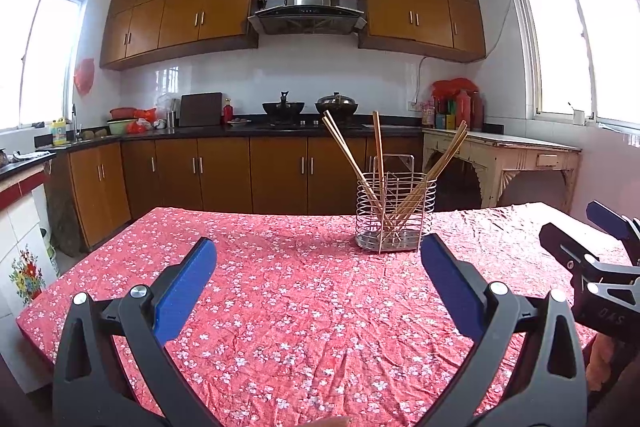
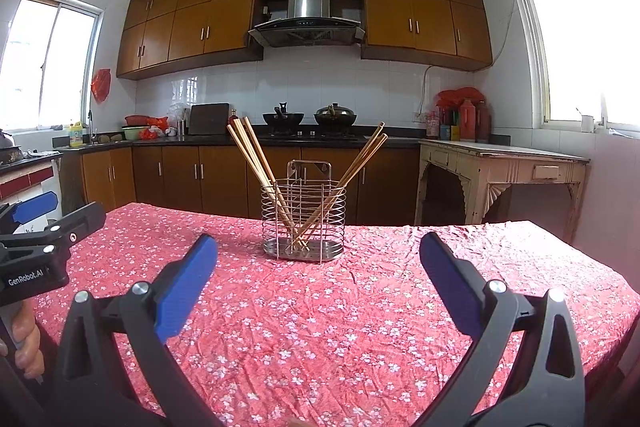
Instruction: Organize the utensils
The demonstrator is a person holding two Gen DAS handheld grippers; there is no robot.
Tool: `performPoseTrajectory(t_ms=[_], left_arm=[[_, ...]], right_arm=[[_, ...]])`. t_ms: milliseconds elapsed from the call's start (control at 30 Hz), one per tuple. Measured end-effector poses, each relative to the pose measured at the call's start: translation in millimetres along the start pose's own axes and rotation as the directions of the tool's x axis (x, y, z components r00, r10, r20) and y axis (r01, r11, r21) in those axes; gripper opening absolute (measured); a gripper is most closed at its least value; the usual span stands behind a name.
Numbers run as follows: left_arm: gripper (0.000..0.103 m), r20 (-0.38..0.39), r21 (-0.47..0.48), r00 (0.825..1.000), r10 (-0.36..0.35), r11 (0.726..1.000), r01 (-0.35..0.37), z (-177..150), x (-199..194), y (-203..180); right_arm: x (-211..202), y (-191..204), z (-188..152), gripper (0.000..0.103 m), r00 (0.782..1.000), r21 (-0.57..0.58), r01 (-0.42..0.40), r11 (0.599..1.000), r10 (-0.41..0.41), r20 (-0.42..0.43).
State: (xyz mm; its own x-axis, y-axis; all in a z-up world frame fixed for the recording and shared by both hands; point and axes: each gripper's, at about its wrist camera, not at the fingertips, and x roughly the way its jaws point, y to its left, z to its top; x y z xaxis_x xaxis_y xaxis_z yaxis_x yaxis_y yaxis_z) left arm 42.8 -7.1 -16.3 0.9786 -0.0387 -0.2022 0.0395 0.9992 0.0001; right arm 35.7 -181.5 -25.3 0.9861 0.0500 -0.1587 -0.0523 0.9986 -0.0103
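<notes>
A wire utensil holder (image 1: 395,211) (image 2: 303,218) stands upright on the table with the red flowered cloth (image 1: 288,299) (image 2: 360,307). Several wooden chopsticks (image 1: 347,151) (image 2: 251,155) lean inside it, some to the left and some to the right. My left gripper (image 1: 318,251) hovers over the near part of the table, open, nothing between its blue pads. My right gripper (image 2: 318,247) is also open and empty, a little short of the holder. Each gripper shows at the edge of the other's view: the right gripper (image 1: 600,227), the left gripper (image 2: 64,211).
Behind the table runs a kitchen counter (image 1: 200,131) with two woks (image 1: 283,106), a cutting board and bowls. A worn pale side table (image 1: 516,155) stands at the right under a window. A hand (image 2: 24,343) holds the left gripper's handle.
</notes>
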Motion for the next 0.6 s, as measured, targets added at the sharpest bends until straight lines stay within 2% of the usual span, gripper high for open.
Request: performPoseTrajectory(t_ms=[600], left_arm=[[0.101,-0.001,-0.006,1.000,0.007,1.000,-0.007,-0.6,0.3,0.9]], right_arm=[[-0.3,-0.2,-2.0,0.099,1.000,0.010,0.000,1.000,0.000,-0.005]])
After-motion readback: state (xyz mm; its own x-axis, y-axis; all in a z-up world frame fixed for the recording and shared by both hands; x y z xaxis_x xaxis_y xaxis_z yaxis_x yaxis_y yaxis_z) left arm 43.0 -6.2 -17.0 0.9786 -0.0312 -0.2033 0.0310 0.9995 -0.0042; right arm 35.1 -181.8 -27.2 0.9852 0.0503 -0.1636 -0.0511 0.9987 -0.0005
